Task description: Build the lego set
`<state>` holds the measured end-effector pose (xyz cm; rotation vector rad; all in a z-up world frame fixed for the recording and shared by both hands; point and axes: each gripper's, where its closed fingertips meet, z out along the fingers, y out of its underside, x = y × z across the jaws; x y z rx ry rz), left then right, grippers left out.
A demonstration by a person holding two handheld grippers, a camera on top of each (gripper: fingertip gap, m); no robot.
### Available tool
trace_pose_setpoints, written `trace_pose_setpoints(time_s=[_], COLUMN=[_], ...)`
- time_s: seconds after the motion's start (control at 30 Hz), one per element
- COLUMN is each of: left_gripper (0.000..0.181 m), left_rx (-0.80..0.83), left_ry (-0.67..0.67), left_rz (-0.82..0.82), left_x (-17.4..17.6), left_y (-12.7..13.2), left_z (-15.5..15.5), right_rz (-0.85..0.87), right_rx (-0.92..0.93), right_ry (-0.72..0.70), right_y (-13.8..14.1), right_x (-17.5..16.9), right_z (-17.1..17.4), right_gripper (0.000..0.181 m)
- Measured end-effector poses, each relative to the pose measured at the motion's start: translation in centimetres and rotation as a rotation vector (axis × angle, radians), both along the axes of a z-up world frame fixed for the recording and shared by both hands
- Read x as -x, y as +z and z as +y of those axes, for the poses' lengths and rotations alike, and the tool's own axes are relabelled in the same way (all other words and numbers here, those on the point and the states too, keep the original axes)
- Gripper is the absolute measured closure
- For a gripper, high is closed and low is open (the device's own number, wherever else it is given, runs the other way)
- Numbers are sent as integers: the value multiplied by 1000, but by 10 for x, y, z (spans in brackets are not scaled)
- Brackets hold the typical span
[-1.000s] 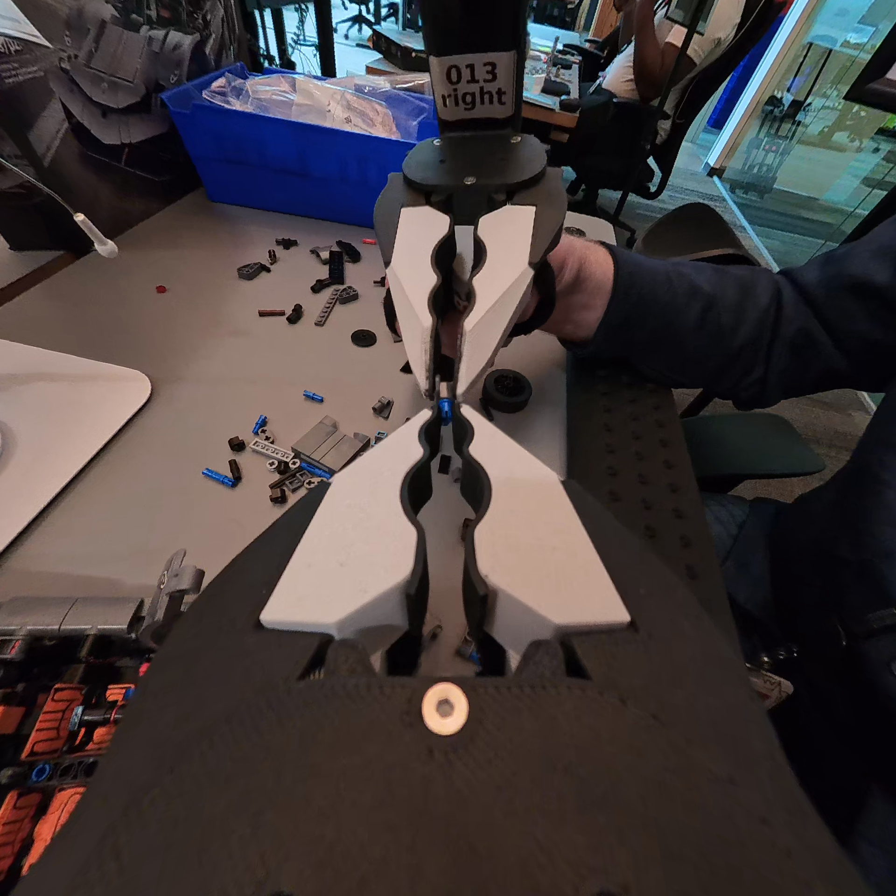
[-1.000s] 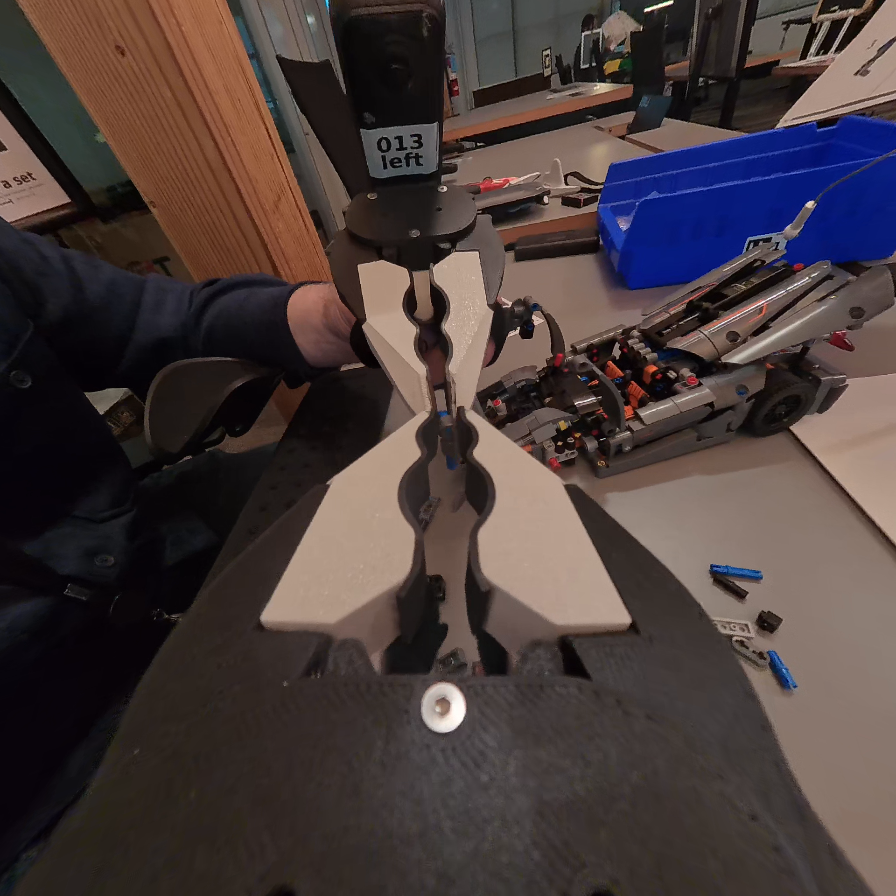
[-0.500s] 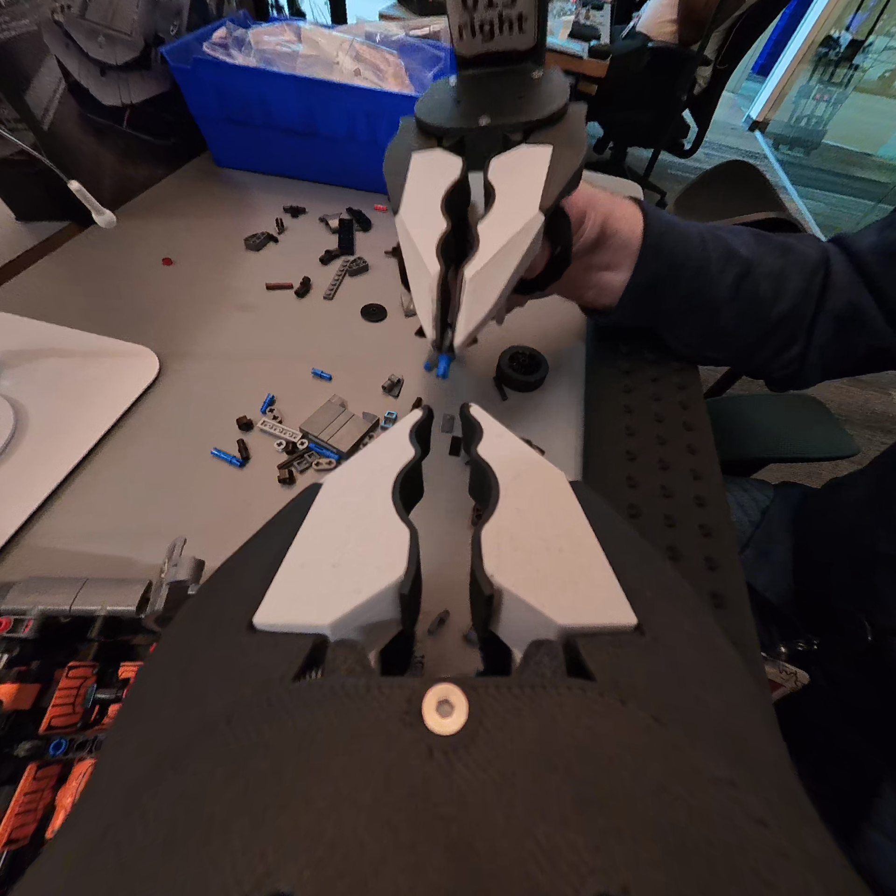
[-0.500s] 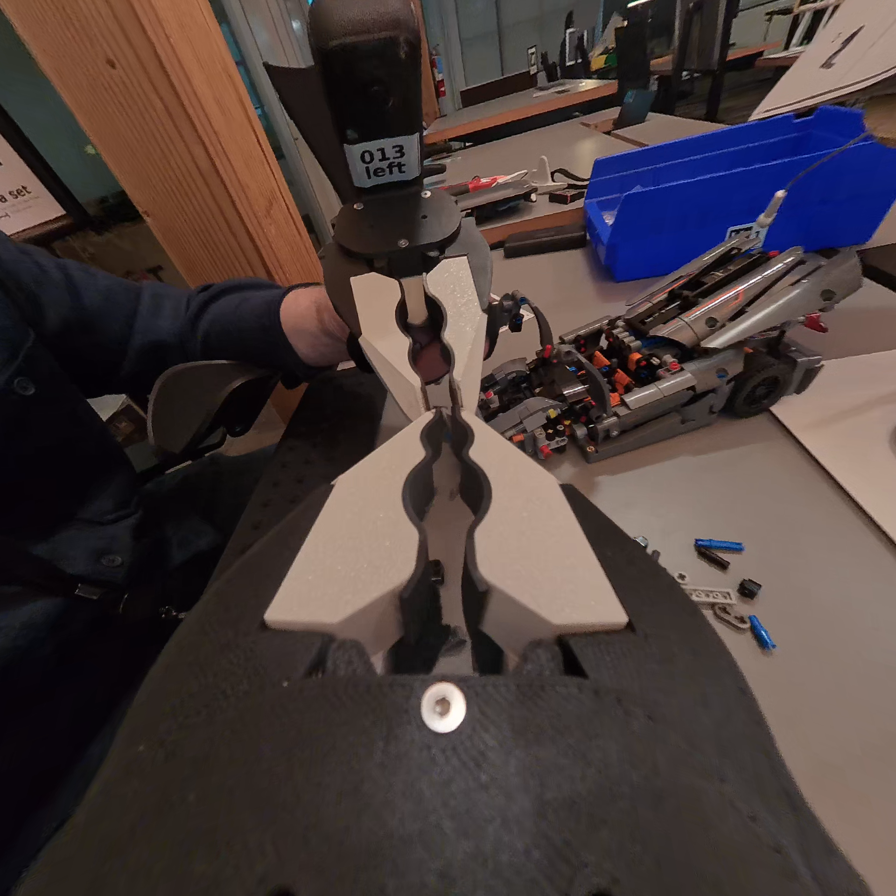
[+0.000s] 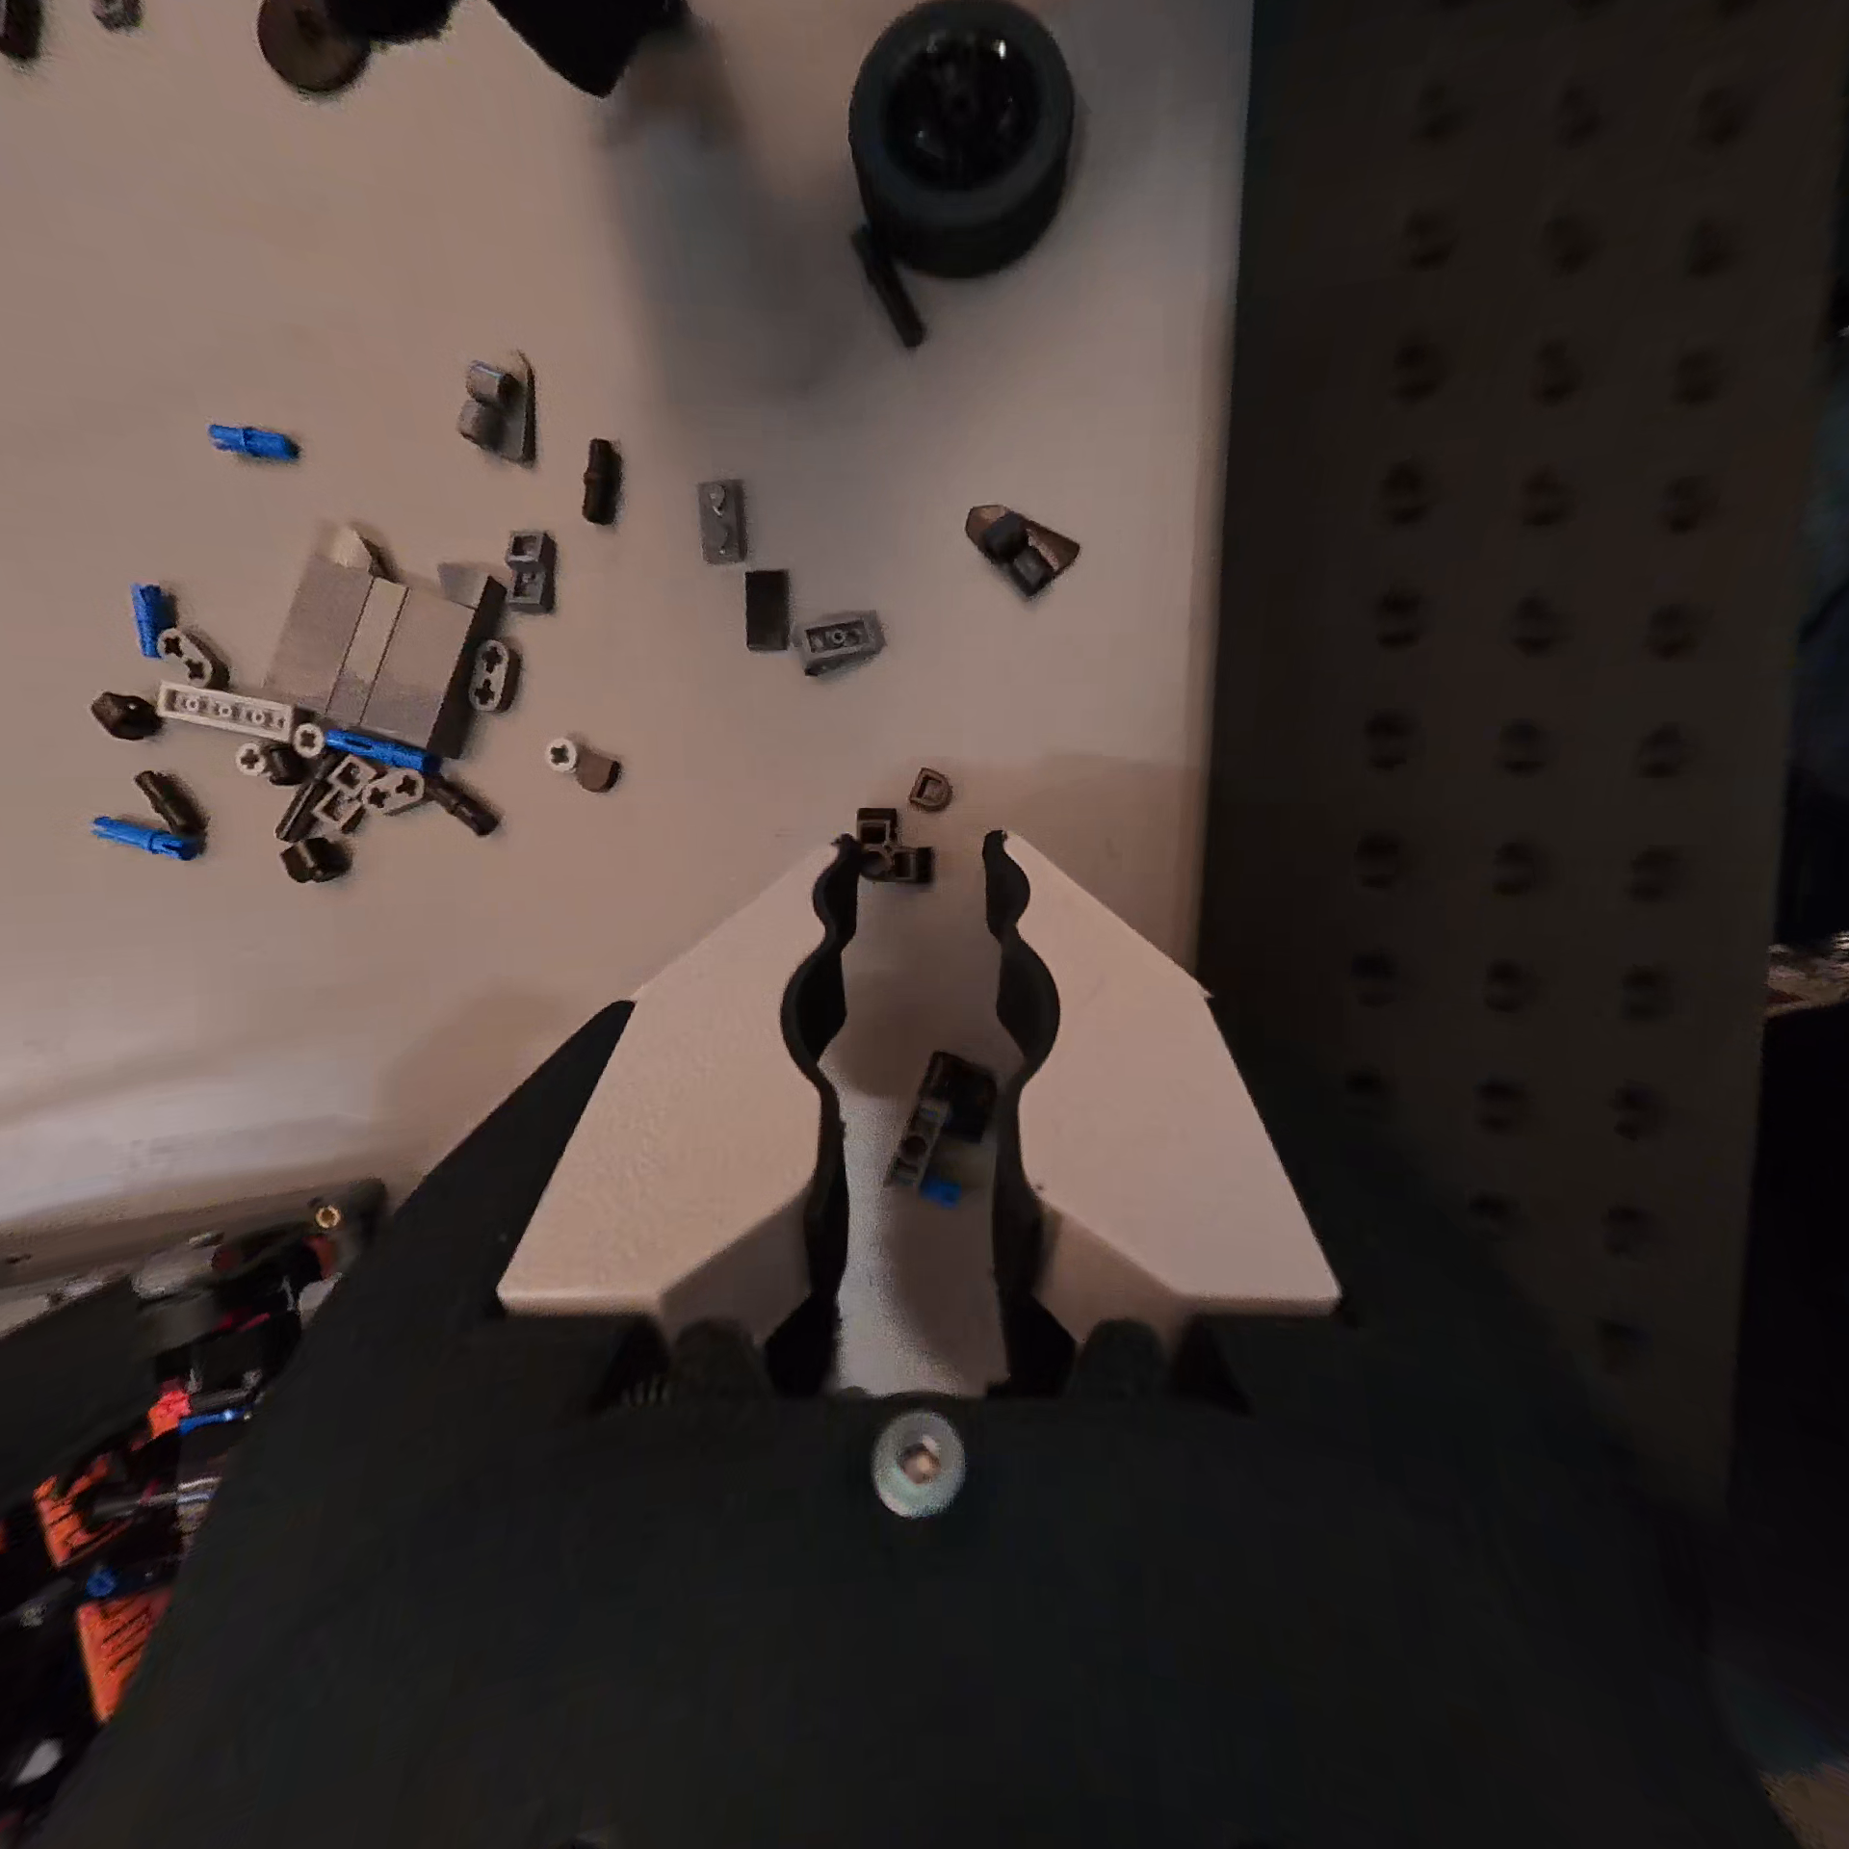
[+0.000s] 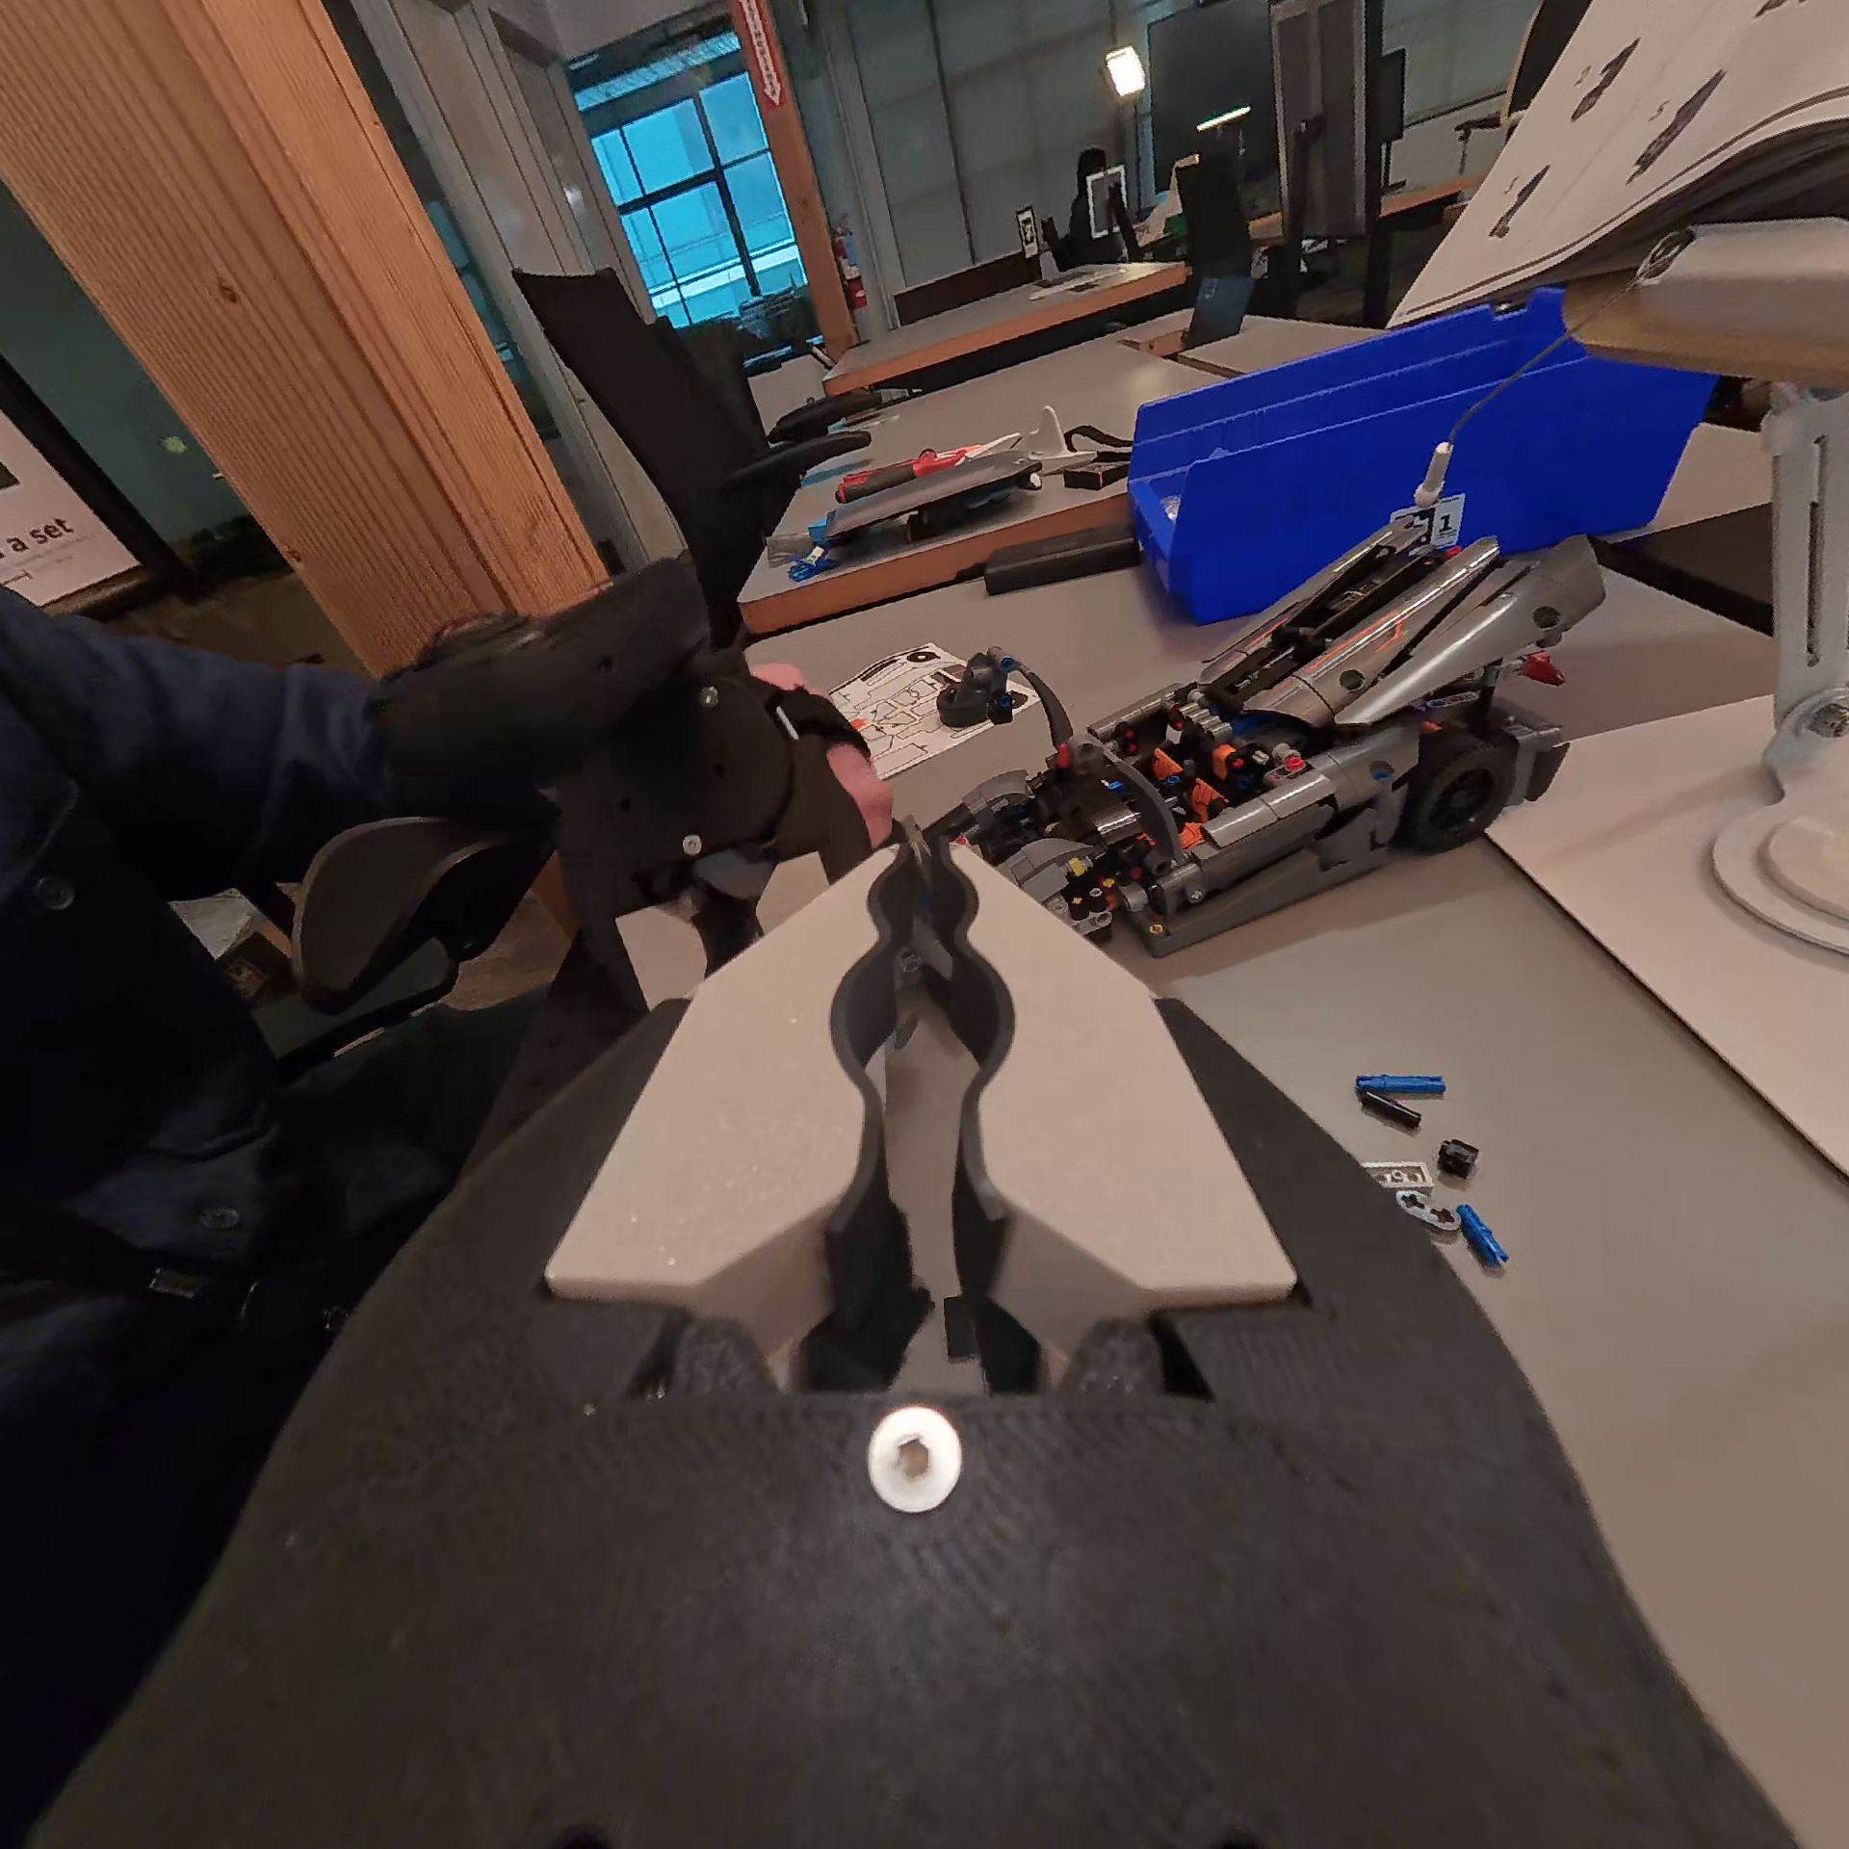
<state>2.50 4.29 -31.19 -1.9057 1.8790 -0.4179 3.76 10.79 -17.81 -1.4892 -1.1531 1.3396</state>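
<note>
Grey and black loose pieces (image 5: 380, 690) are lying scattered on the desk (image 5: 300, 250) while the open, empty left claw (image 5: 915, 850) is hovering over a small black piece (image 5: 890, 850), apparently choosing the next part, as the right claw (image 6: 926, 860) is gripping a small dark piece with blue pin (image 6: 922, 905) near the half-built car (image 6: 1301, 760), so next a low, centred pinch is needed.

The right gripper (image 6: 926, 860) pinches a small dark lego piece (image 6: 918, 850) above the counter (image 6: 1501, 1001), near the part-built lego car (image 6: 1291, 760).
</note>
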Motion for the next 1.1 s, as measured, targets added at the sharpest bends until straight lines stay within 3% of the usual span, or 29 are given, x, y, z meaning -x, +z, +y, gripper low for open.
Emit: trace_pose_setpoints(time_s=[0.27,0.5,1.1], left_gripper=[175,176,176], left_rx=[-25,-29,-29], left_ry=[1,20,213], left_rz=[62,38,-343], left_x=[2,2,-5], left_y=[-15,-12,50], left_z=[4,9,43], right_rz=[0,5,74], right_rx=[0,10,17], right_ry=[7,5,-15], right_y=[0,0,10], right_x=[2,1,8], right_z=[-1,0,0], right_gripper=[181,181,181])
